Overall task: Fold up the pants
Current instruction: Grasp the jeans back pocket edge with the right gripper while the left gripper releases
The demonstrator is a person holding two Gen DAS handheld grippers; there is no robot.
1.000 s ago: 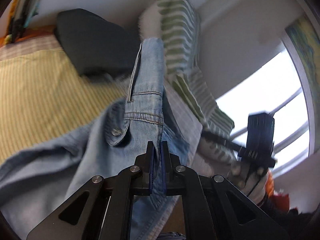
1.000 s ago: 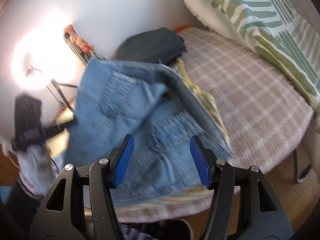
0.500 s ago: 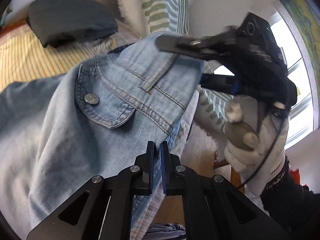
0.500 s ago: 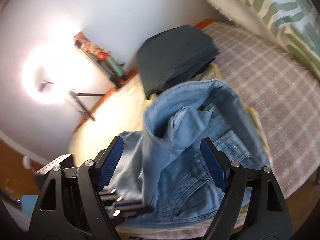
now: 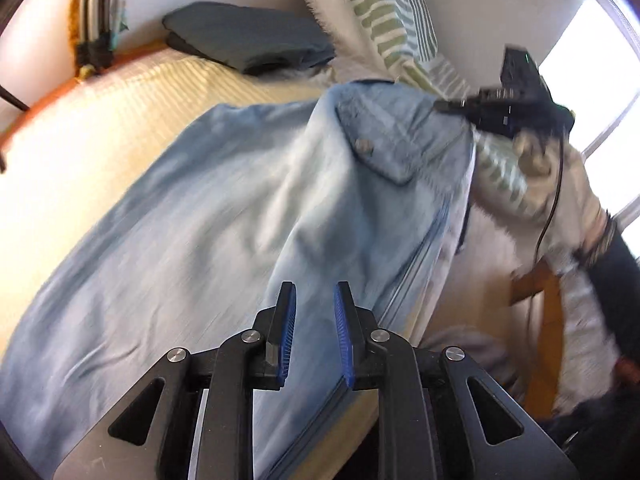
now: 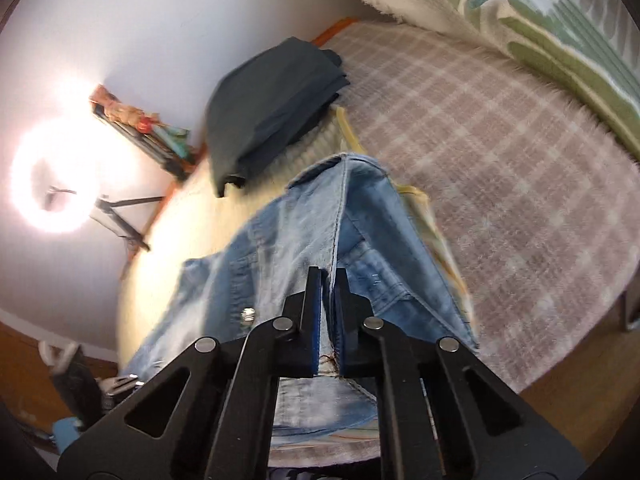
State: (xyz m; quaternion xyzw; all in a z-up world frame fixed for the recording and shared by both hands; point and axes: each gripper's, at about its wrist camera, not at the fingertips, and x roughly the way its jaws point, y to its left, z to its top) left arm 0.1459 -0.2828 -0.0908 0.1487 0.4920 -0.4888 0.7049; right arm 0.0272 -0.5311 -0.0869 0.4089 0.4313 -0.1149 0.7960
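Light-blue denim pants spread across the yellow striped bedspread, waist end raised toward the green-and-white patterned pillow, one layer already doubled over the other. Flap pocket with a metal button facing up near the waistband.

Left gripper with blue pads parted a little, jaws just opened; denim lying below and between them but not pinched, so released. Right gripper just closed, now clamped on a seamed edge of the denim at the waist end, cloth rising as a ridge straight ahead of the pads. In the left view, the same right gripper at the top corner of the waistband, carried by a hand in a pale glove.

Folded dark grey garment stacked near the wall, well apart from the jeans; ring light glaring at the far left; checked pink blanket beside the bedspread.

Handling, as judged: soft but fairly heavy cloth, limp, prone to sag and drag between grip points; not slippery against ridged pads, nothing fragile. Best held at thick, stitched places such as the waistband corners, side seams or hems, through all layers at once, keeping both grips level so the fold line stays straight.
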